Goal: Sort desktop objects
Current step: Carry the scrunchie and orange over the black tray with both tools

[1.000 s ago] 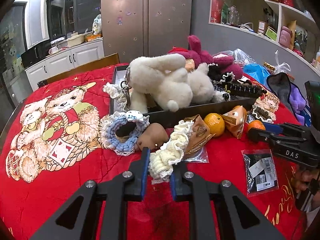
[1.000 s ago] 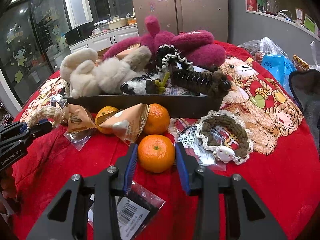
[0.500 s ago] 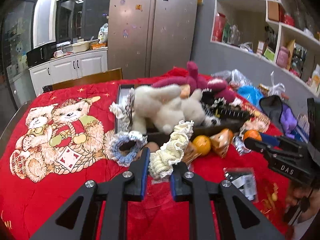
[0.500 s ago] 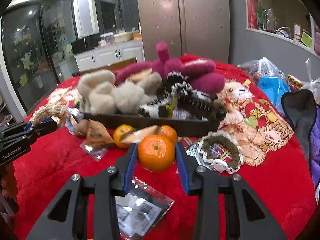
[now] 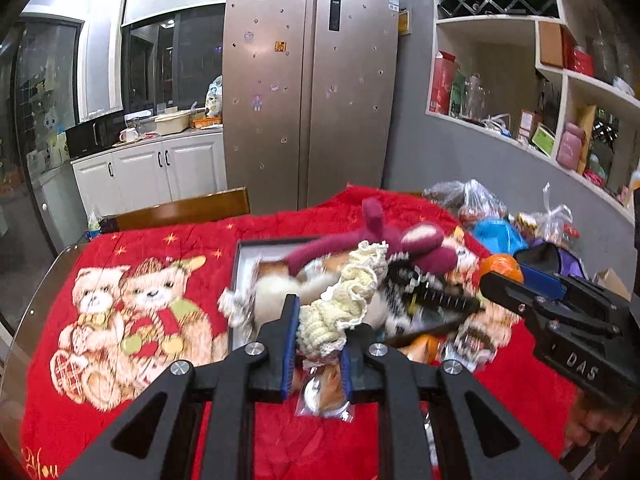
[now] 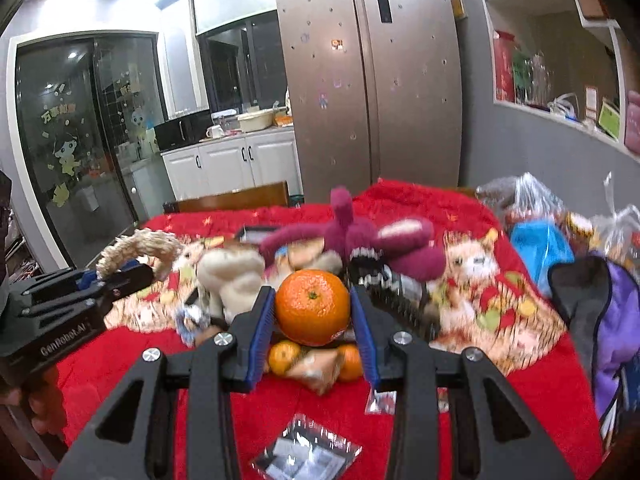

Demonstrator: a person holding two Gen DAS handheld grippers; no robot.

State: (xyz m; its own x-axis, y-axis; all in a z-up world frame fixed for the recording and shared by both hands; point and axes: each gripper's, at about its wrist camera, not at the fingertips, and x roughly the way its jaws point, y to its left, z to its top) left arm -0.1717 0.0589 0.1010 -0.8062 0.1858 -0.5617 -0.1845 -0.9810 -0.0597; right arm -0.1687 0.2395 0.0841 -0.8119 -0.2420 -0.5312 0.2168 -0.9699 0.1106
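Note:
My left gripper (image 5: 318, 330) is shut on a cream crocheted scrunchie (image 5: 348, 296), held up above the red blanket. My right gripper (image 6: 313, 312) is shut on an orange (image 6: 312, 307), also lifted off the table. In the left wrist view the right gripper (image 5: 504, 280) shows at the right with the orange (image 5: 500, 265) in it. The right wrist view catches the left gripper (image 6: 132, 272) at the left with the scrunchie (image 6: 138, 246). Below both, a dark tray (image 5: 240, 264) holds a white plush (image 6: 232, 276), a maroon plush (image 6: 352, 236) and black hair clips (image 5: 436, 300).
On the red bear-print blanket (image 5: 132, 312) lie two more oranges (image 6: 284, 356), an orange snack packet (image 6: 316, 368) and clear plastic packets (image 6: 308, 456). Plastic bags (image 6: 536, 216) and a purple pouch (image 6: 612, 320) crowd the right side. A wooden chair back (image 5: 180, 210) stands behind the table.
Both grippers have risen well above the table, the left one carrying the scrunchie and the right one the orange. The tray and the loose items now look lower and farther away.

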